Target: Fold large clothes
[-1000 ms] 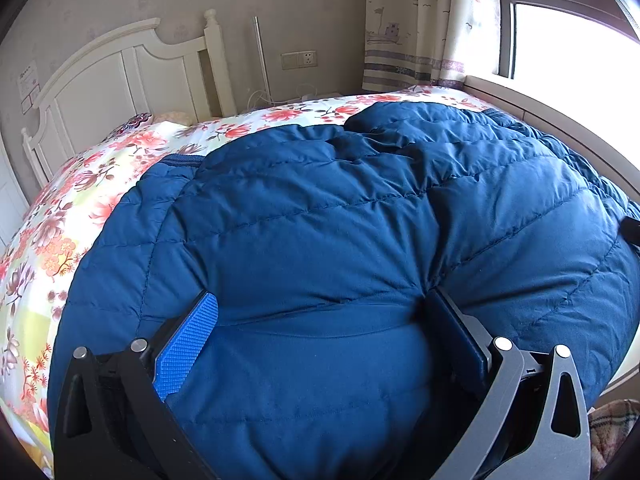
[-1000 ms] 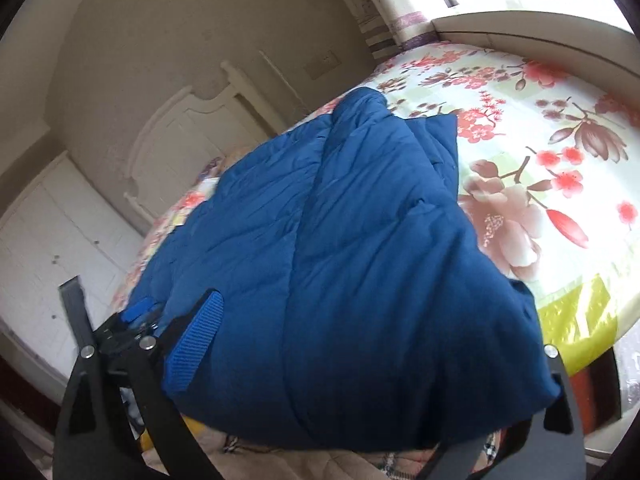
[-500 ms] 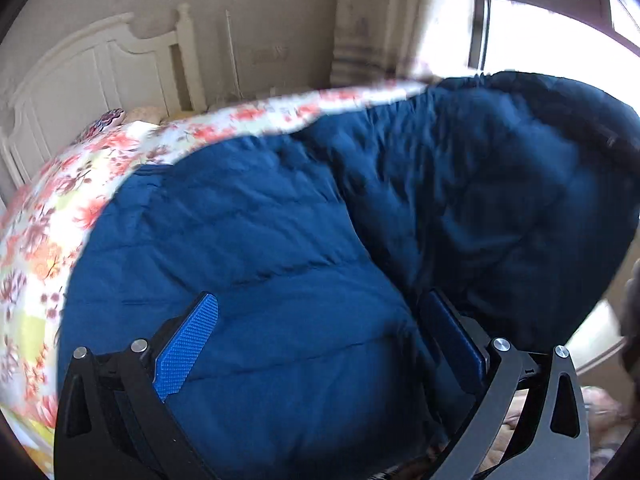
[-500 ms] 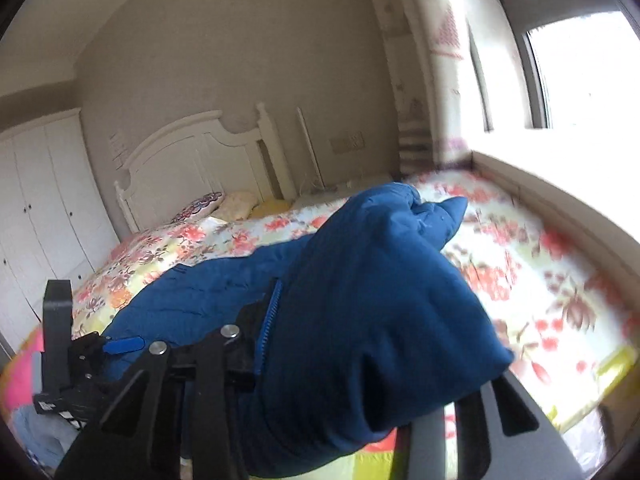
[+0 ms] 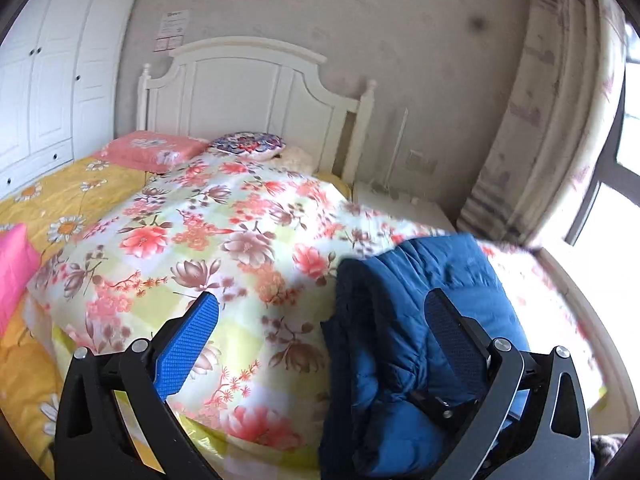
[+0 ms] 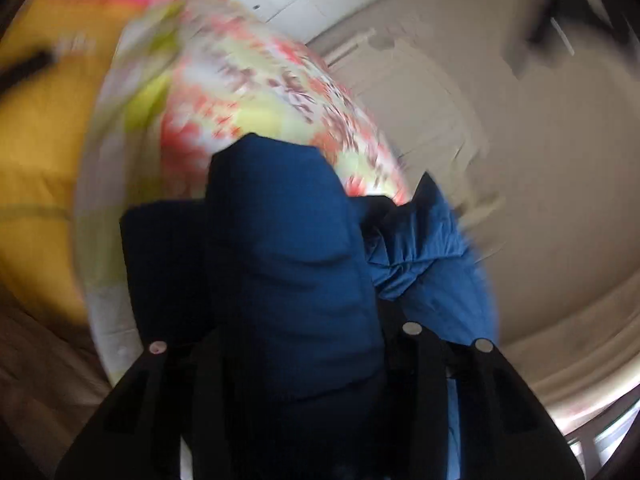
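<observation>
A blue quilted down jacket point(image 5: 404, 320) hangs bunched at the right of the left wrist view, over the flowered quilt point(image 5: 224, 248). My left gripper point(image 5: 320, 320) is open; its right finger point(image 5: 452, 332) lies against the jacket and its blue left pad point(image 5: 188, 336) is bare. In the blurred right wrist view the jacket point(image 6: 288, 264) fills the space between the fingers of my right gripper point(image 6: 292, 344), which is shut on it. The right fingertips are hidden by the cloth.
A white headboard point(image 5: 248, 92) and pillows point(image 5: 156, 152) stand at the far end of the bed. A white wardrobe point(image 5: 48, 64) is at left, a curtain point(image 5: 552, 120) and window at right. A yellow sheet point(image 5: 48, 192) covers the bed's left side.
The jacket has been lifted off the bed and gathered to the right. My left gripper no longer has it spread between its fingers. The right wrist view has swung and blurred.
</observation>
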